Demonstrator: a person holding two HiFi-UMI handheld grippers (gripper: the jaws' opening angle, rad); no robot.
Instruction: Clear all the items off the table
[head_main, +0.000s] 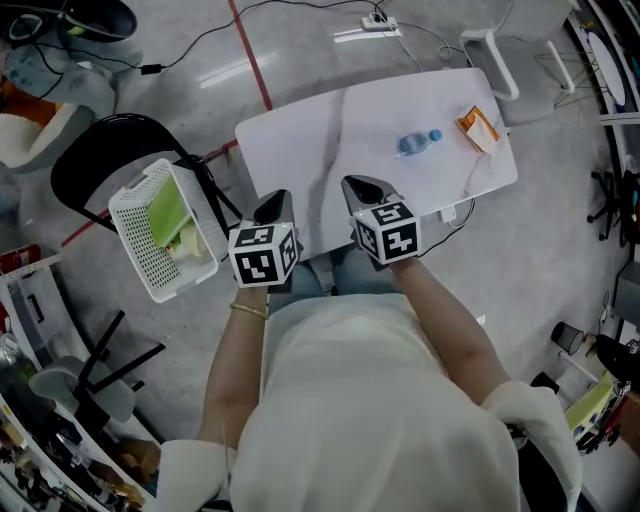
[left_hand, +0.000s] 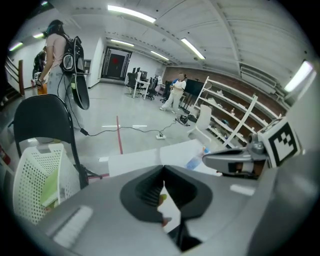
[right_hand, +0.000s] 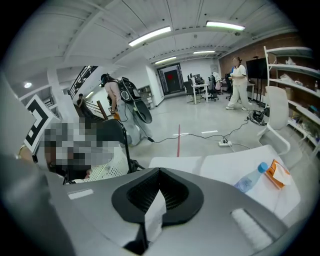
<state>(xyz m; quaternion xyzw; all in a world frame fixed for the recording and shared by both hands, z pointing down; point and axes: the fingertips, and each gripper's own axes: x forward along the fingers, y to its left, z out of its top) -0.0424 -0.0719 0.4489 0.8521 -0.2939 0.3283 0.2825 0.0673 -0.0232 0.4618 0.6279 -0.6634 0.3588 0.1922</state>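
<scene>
Basket (head_main: 140, 250) contents: green item (head_main: 168, 212) partly behind the wall; pale thing (head_main: 193, 246) beneath it not identifiable.
Orange packet (head_main: 478, 127) print: too small to read.
Bottle (head_main: 417, 143) label: too small to read.
Chair (head_main: 95, 160) seat: covered by the basket.

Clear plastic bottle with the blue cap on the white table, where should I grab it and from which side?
Grip the clear plastic bottle mid-body, coming from above with the jaws across its width. It seems to lie on its side on the white table, blue cap toward the orange packet, so the round body offers the surest hold.
</scene>
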